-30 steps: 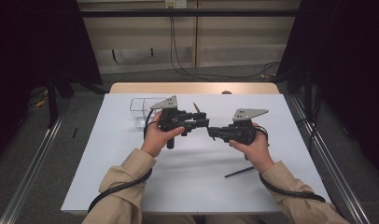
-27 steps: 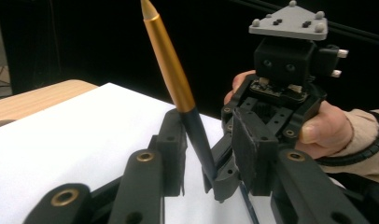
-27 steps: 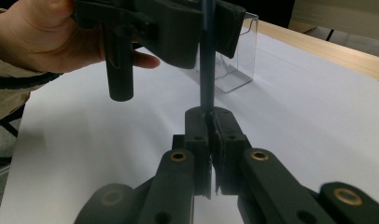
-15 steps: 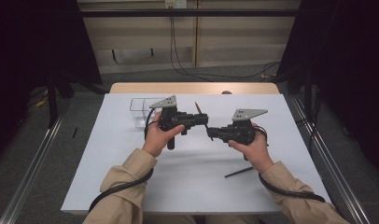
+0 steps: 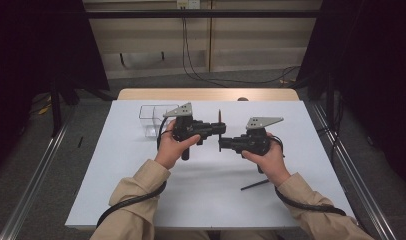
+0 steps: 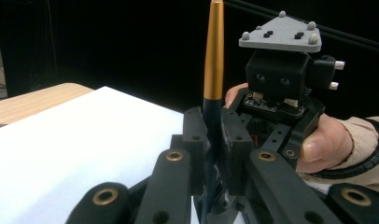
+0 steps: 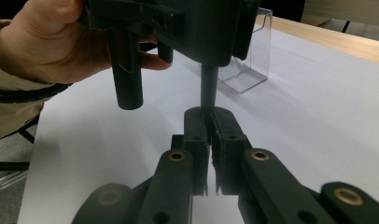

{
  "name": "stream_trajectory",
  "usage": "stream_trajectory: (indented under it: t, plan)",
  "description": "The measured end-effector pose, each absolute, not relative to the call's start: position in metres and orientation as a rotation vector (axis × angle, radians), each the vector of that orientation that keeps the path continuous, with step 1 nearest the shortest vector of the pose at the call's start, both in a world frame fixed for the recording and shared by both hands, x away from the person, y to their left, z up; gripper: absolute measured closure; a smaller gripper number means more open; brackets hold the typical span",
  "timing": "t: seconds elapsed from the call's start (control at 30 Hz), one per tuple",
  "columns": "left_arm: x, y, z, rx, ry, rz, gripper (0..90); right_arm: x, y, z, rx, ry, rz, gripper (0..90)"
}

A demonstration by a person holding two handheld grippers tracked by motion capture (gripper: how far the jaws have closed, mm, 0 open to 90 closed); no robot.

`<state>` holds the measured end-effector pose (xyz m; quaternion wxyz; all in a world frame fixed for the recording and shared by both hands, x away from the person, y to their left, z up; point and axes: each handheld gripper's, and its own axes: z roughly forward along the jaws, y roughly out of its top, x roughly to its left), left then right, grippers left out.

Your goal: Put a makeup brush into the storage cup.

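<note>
While both grippers meet mid-frame, left gripper [image 5: 222, 128] and right gripper [image 5: 222, 145] each pinch the same upright pen [image 6: 214, 56].

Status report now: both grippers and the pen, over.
Left gripper shut on pen, upright above table. Right gripper shut on pen's lower end. Nothing in the way; clear box apart at left.

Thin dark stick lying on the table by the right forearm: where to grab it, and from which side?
Probably mid-shaft on the dark stick, coming straight down from above with the jaws set across its width. It lies flat and slanted on the white table, and looks too slim to catch from the side.
</note>
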<state>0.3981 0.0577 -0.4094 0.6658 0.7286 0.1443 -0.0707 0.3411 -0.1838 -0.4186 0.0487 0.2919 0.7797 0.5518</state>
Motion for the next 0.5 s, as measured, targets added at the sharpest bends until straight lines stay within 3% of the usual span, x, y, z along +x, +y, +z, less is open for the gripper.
stream_trajectory:
  t: [0.23,0.5]
  plan:
    - [0.3976,0.0587,-0.4077,1.644,0.319,-0.153,82.9,0.3402,-0.1834,-0.4183,0.885,2.366,1.687,83.8]
    - [0.3979,0.0622,-0.4038,1.644,0.319,-0.138,82.9,0.3374,-0.1828,-0.4173,0.867,2.328,1.693,66.0]
